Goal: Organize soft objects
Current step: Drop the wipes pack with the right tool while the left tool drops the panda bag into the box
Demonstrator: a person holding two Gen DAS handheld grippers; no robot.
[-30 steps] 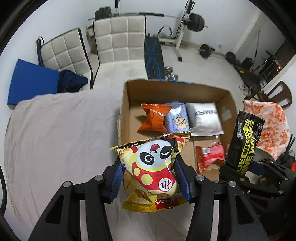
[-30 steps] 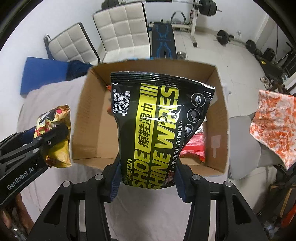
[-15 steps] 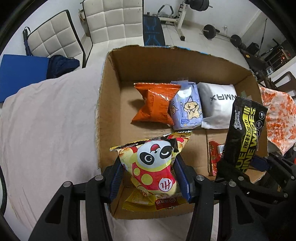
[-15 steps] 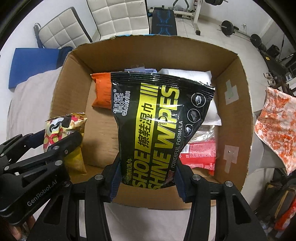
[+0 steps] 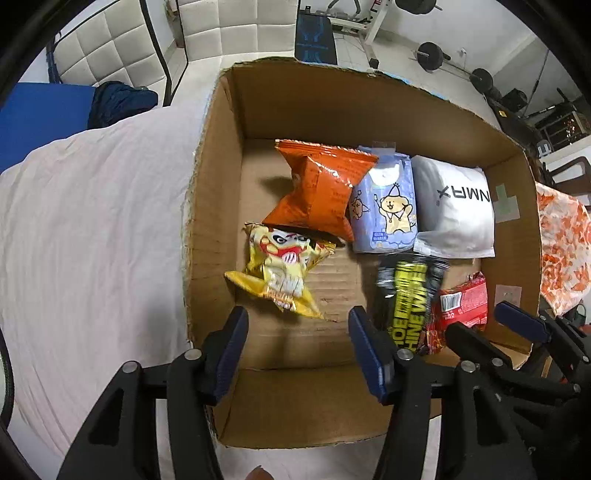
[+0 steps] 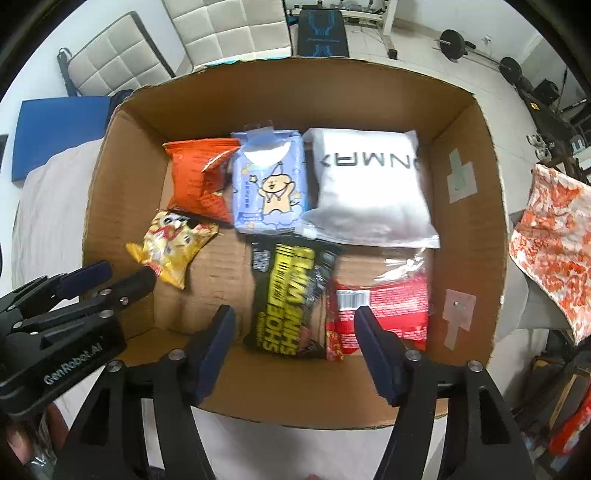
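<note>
A cardboard box [image 5: 214, 192] [image 6: 476, 206] lies open on the bed. My left gripper [image 5: 297, 332] is open and empty above its near left part. The yellow panda snack bag [image 5: 280, 269] [image 6: 171, 245] lies in the box just beyond it, blurred. My right gripper [image 6: 295, 328] is open and empty above the near middle. The black shoe wipes pack [image 6: 291, 299] [image 5: 406, 299] lies in the box below it, blurred. An orange bag [image 5: 317, 192], a blue wipes pack [image 5: 384, 210], a white pouch [image 5: 454, 206] and a red pack [image 6: 380, 310] also lie inside.
The box rests on a pale sheet [image 5: 92, 229]. An orange patterned cloth [image 6: 554, 236] hangs at the right. White padded chairs [image 6: 229, 29], a blue mat [image 6: 55, 133] and weight equipment [image 6: 454, 40] stand beyond the bed.
Both grippers have opened over the box. The panda bag and the shoe wipes pack have left the jaws and dropped into the box.
</note>
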